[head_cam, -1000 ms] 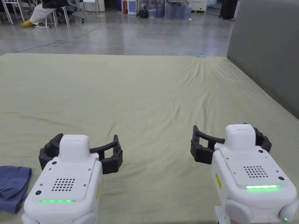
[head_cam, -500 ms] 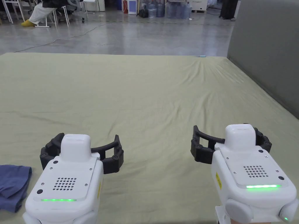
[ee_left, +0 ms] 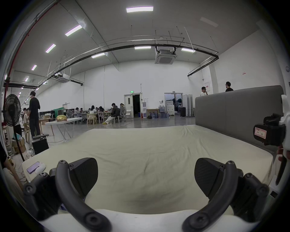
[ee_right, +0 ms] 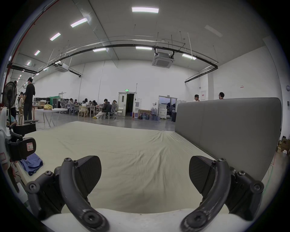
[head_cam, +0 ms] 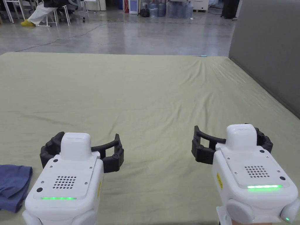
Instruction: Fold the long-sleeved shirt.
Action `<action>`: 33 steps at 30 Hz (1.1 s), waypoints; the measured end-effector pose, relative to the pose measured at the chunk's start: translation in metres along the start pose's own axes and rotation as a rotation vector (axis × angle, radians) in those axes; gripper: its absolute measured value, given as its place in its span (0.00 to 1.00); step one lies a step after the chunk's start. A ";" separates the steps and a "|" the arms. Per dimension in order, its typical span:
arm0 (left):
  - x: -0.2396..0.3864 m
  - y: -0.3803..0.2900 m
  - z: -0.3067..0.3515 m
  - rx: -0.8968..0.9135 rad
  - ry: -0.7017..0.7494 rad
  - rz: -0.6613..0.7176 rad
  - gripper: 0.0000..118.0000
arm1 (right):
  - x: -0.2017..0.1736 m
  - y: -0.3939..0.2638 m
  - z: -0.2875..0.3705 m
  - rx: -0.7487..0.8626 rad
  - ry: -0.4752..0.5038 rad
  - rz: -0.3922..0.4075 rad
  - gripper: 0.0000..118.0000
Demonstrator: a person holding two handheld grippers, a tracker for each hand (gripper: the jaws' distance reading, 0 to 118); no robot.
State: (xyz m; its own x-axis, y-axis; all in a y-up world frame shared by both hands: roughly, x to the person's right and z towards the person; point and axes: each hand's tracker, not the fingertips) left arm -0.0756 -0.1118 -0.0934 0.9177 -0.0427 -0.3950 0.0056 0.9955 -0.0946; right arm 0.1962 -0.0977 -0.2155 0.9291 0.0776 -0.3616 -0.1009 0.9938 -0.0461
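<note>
Almost nothing has been moved since the earlier frame: the left gripper (head_cam: 83, 151) and right gripper (head_cam: 231, 143) are held wide and empty above the bed sheet (head_cam: 152, 96), while the blue shirt (head_cam: 13, 186), bunched at the near-left edge, could be dragged off if snagged.

large hall with white walls (ee_left: 157, 81), grey polished floor (head_cam: 131, 35) and lit ceiling strip lights (ee_left: 139, 9). a wide bed in a wrinkled pale green sheet (head_cam: 152, 96) abuts a grey padded headboard (ee_right: 227, 125). people sit at tables (ee_left: 97, 112) far back; a black standing fan (ee_left: 11, 113) stands left.
</note>
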 end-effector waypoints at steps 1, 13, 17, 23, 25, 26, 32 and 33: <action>0.000 0.000 0.000 -0.001 -0.002 0.002 1.00 | 0.000 0.000 0.000 -0.002 0.000 -0.002 0.95; 0.003 0.002 -0.001 -0.002 -0.009 -0.004 1.00 | 0.003 0.002 0.000 0.005 -0.008 -0.006 0.95; 0.003 0.003 -0.001 -0.002 -0.008 -0.008 1.00 | 0.002 0.003 0.000 0.007 -0.006 -0.003 0.95; 0.002 0.002 -0.002 0.000 -0.009 -0.006 1.00 | 0.001 0.003 -0.001 0.004 0.000 -0.002 0.95; 0.002 0.002 -0.001 0.000 -0.007 -0.006 1.00 | 0.000 0.003 -0.001 0.003 0.002 0.000 0.95; 0.002 0.001 -0.001 0.000 -0.009 -0.003 1.00 | 0.000 0.002 -0.001 0.004 0.001 0.001 0.95; 0.002 0.001 -0.001 -0.001 -0.012 0.003 1.00 | 0.001 0.003 -0.001 0.008 0.003 -0.010 0.95; 0.002 0.001 -0.001 -0.001 -0.012 0.002 1.00 | 0.001 0.002 -0.001 0.008 0.002 -0.009 0.95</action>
State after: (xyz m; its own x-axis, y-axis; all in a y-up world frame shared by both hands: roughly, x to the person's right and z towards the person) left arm -0.0743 -0.1106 -0.0954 0.9223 -0.0397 -0.3843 0.0035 0.9955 -0.0944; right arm 0.1968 -0.0952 -0.2167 0.9291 0.0681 -0.3634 -0.0893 0.9951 -0.0418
